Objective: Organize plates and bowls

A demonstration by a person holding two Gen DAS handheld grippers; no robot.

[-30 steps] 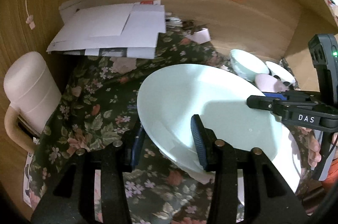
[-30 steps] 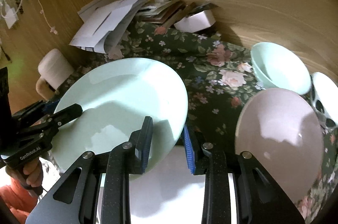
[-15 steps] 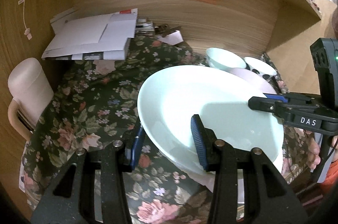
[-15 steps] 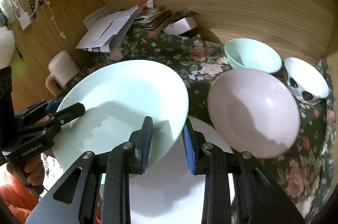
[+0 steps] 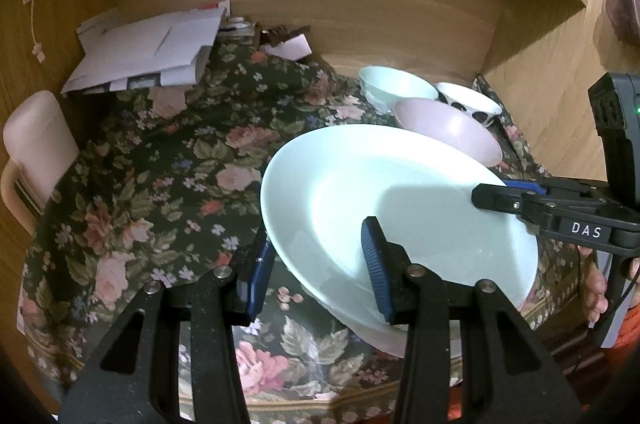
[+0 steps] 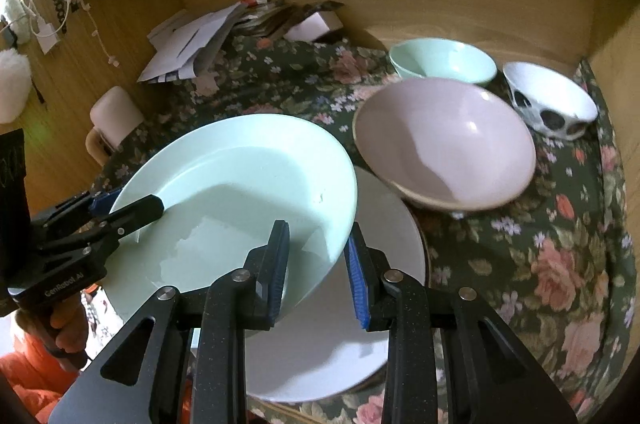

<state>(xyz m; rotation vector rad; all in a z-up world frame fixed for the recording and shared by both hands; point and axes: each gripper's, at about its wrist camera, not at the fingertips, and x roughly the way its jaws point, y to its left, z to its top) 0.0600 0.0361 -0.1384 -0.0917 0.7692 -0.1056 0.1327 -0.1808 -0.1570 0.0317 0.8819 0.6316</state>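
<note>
A large mint-green plate hangs tilted above the floral cloth, held at two sides. My left gripper is shut on its near-left rim. My right gripper is shut on the opposite rim and appears in the left wrist view as a black arm. Under the mint plate lies a white plate. Behind it stand a pink bowl, a mint bowl and a white bowl with black spots.
The floral cloth covers a desk closed in by wooden walls. A pile of white papers lies at the back left. A cream mug stands by the left wall. A hand holds the left gripper's handle.
Both grippers have drawn back from the back wall, carrying the mint plate between them. The bowls and papers now look farther off. Both grips are unchanged.
</note>
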